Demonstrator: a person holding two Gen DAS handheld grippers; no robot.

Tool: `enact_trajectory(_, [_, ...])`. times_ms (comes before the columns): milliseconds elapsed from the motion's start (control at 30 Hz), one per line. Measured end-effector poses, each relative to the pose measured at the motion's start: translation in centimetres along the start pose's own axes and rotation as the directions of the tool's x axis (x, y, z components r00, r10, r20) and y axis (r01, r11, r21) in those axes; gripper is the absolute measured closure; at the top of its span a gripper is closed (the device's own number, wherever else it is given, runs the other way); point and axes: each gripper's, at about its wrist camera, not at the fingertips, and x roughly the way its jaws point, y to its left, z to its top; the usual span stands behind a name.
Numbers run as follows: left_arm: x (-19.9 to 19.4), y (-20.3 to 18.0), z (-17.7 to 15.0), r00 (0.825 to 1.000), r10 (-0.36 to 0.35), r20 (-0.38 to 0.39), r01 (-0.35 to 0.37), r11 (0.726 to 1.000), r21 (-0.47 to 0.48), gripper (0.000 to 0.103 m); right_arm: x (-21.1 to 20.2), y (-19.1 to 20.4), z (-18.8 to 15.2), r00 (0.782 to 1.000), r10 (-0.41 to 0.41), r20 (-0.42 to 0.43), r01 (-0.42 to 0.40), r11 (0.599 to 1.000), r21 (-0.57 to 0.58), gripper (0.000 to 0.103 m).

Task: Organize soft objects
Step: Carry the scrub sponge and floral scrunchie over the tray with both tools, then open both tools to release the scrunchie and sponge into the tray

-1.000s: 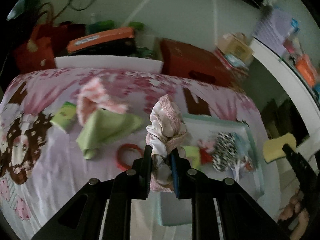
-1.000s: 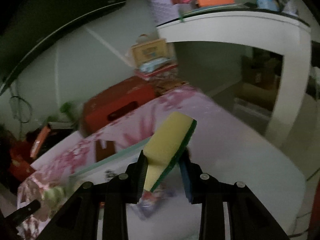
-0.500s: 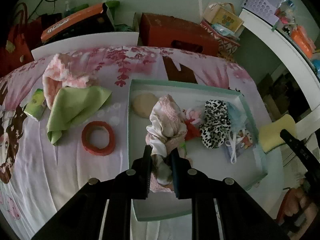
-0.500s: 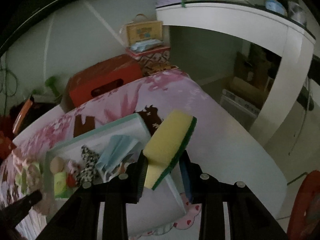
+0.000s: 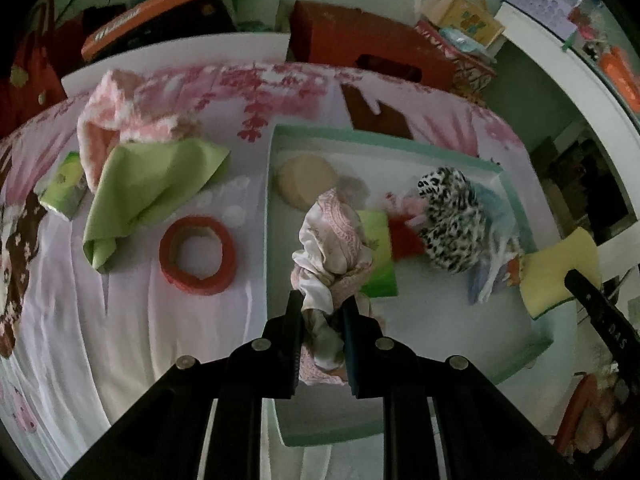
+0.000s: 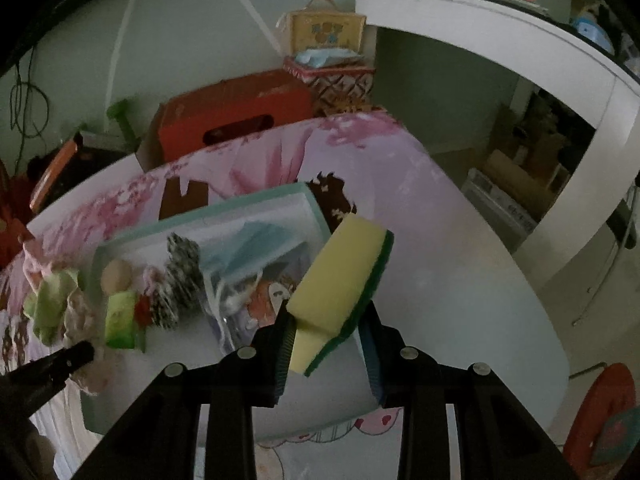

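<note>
Pink cloth (image 5: 335,236) clamped in left gripper (image 5: 322,312), held over tray (image 5: 516,364) on bed (image 5: 120,320). Sponge (image 6: 340,280) clamped in right gripper (image 6: 326,332), above tray's right edge. Scrunchie (image 5: 452,216), green cloth (image 5: 148,184), tape roll (image 5: 198,254) nearby.

Pink cloth (image 5: 334,240) in left tool (image 5: 322,320)
</note>
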Motion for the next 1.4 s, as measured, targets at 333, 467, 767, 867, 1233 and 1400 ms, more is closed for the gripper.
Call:
enact_trajectory(333, [1.7, 1.2, 0.1, 0.999, 0.03, -0.036, -0.031, 0.999, -0.038, 0.085, 1.6, 0.4, -0.5, 0.999, 0.023, -0.044, -0.024, 1.0, -0.014, 0.069])
enact_trajectory(467, [2.1, 1.2, 0.4, 0.999, 0.034, -0.03, -0.035, 0.999, -0.033, 0.085, 2.1, 0.4, -0.5, 0.998, 0.029, -0.055, -0.029, 1.0, -0.009, 0.07])
enact_trajectory(767, [2.4, 0.8, 0.8, 0.999, 0.026, -0.026, -0.027, 0.999, -0.018, 0.06, 1.9, 0.2, -0.4, 0.998, 0.035, -0.048, -0.034, 0.999, 0.006, 0.069])
enact_trajectory(867, [2.0, 0.6, 0.8, 0.999, -0.018, -0.028, 0.017, 1.0, -0.022, 0.05, 1.5, 0.1, -0.3, 0.998, 0.052, -0.037, -0.051, 0.999, 0.016, 0.068])
enact_trajectory(1233, [-1.2, 0.0, 1.1, 0.997, 0.052, 0.054, -0.053, 0.998, 0.033, 0.024, -0.1, 0.0, 0.2, 0.998, 0.069, 0.011, -0.069, 0.997, 0.019, 0.044])
enact_trajectory(1400, [-1.9, 1.1, 1.4, 0.993, 0.081, 0.083, -0.082, 0.997, 0.005, 0.013, -0.3, -0.2, 0.3, 0.998, 0.062, 0.021, -0.062, 0.998, 0.029, 0.034])
